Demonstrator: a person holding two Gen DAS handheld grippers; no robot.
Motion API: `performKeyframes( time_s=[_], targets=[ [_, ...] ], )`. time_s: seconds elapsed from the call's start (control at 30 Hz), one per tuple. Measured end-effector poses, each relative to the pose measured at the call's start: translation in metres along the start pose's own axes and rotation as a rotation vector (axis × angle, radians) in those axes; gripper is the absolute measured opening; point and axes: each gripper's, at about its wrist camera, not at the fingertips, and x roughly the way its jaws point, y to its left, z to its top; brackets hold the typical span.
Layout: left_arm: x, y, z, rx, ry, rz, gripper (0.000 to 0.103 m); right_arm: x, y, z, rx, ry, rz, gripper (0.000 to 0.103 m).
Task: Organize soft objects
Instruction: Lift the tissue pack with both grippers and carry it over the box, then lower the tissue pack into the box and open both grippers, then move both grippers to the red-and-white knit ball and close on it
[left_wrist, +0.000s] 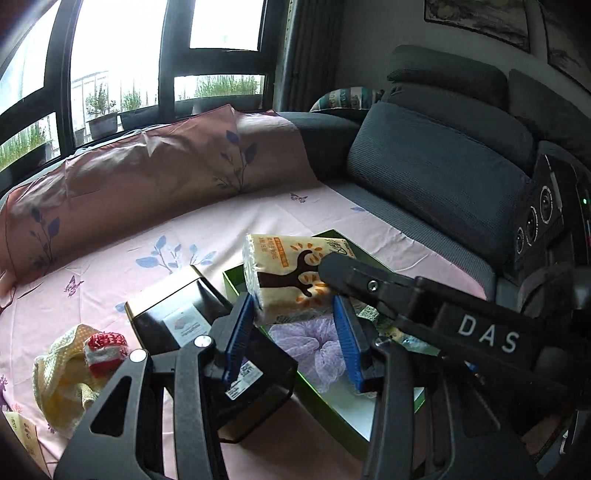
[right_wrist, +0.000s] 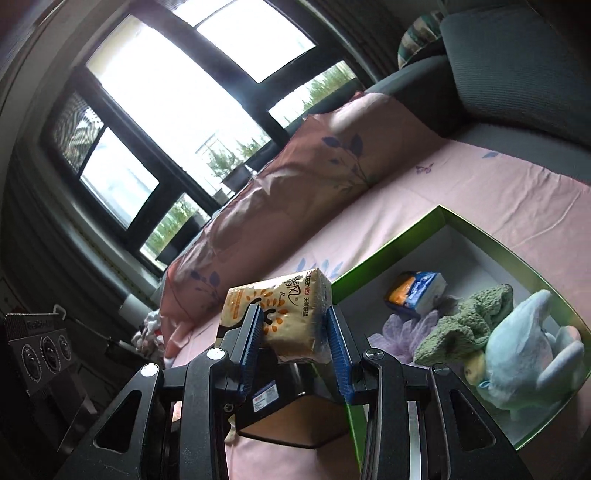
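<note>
Right claw (right_wrist: 295, 347) clamped on tissue pack (right_wrist: 280, 314), left claw (left_wrist: 295, 332) apart, empty; carry pack fully over green box (right_wrist: 480, 236) wall, lower onto bare floor, then release.

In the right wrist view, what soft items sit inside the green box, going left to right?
Small blue-and-orange tissue pack → green plush → light blue plush. The purple mesh puff lies under and between them, so it is left out of the order.
</note>
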Motion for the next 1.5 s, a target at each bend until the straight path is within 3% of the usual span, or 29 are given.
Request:
performKeyframes(
  time_s=[0.23,0.43,0.47,0.53,0.57,0.6,0.83,0.97,1.03,1.17,1.27,1.5],
  targets=[
    [0.039,-0.023,0.009,0.044,0.068,-0.040,0.043,-0.006,-0.047,0.008,0.150,-0.047,-0.042,0.039],
    [0.062,-0.028,0.015,0.019,0.101,-0.085,0.044,-0.007,-0.062,0.010,0.193,-0.090,-0.092,0.039],
    [0.064,-0.030,0.016,0.018,0.102,-0.081,0.045,-0.006,-0.065,0.010,0.205,-0.090,-0.093,0.039],
    [0.063,-0.033,0.014,0.029,0.092,-0.078,0.058,-0.009,-0.069,0.009,0.222,-0.107,-0.098,0.039],
    [0.061,-0.034,0.013,0.037,0.085,-0.075,0.069,-0.011,-0.069,0.010,0.225,-0.114,-0.098,0.039],
    [0.059,-0.034,0.012,0.043,0.072,-0.069,0.073,-0.013,-0.069,0.010,0.222,-0.119,-0.097,0.039],
    [0.030,-0.031,0.011,0.054,0.018,-0.045,0.073,-0.027,-0.056,0.010,0.176,-0.155,-0.111,0.039],
    [0.006,-0.025,0.006,0.080,-0.005,0.007,0.074,-0.031,-0.042,0.010,0.146,-0.150,-0.117,0.041],
    [-0.008,-0.016,0.000,0.078,-0.016,0.031,0.074,-0.032,-0.032,0.009,0.122,-0.152,-0.108,0.048],
    [-0.034,0.012,-0.017,0.031,-0.029,0.089,0.088,-0.034,-0.012,0.005,0.074,-0.150,-0.088,0.060],
    [-0.050,0.039,-0.036,-0.022,-0.025,0.139,0.090,-0.032,0.004,0.002,0.037,-0.132,-0.093,0.072],
    [-0.074,0.119,-0.088,-0.163,0.017,0.378,0.091,-0.012,0.056,-0.014,-0.096,-0.080,-0.097,0.074]
  ],
)
